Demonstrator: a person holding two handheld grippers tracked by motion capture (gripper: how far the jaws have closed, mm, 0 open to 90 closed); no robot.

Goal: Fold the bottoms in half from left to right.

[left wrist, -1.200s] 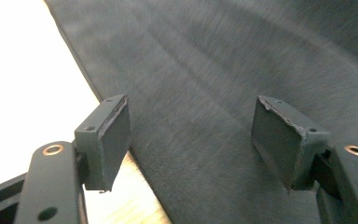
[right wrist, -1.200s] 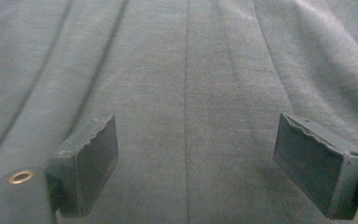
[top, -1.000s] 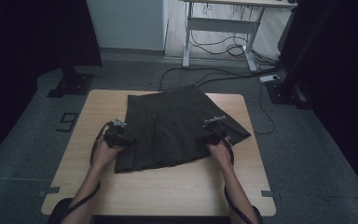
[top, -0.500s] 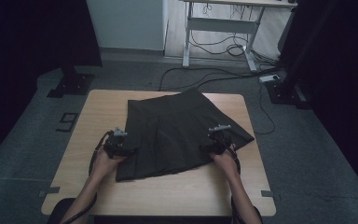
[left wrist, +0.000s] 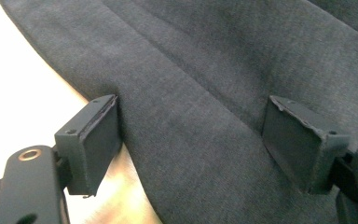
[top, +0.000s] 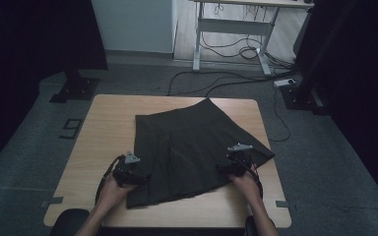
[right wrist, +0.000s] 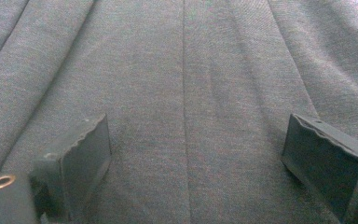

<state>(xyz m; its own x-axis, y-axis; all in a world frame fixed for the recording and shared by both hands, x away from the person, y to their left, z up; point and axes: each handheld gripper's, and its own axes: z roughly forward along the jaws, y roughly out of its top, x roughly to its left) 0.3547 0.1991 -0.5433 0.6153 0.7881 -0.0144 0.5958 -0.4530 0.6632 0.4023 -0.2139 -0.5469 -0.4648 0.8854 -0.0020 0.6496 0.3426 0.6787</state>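
Note:
A dark grey skirt lies spread flat on the wooden table, hem toward the person. My left gripper is at the skirt's near left edge. In the left gripper view its jaws stand wide open over the skirt's side edge, with bare table to their left. My right gripper is over the skirt's near right part. Its jaws are also wide open above the pleated cloth. Neither pair of pads pinches the fabric.
A hand holds each gripper from the table's near edge. Bare wood shows left of the skirt and along the front. Beyond the table are a desk frame, floor cables and dark stands.
Both grippers have slid toward the near edge of the table along the skirt. The skirt's hem now reaches closer to the person.

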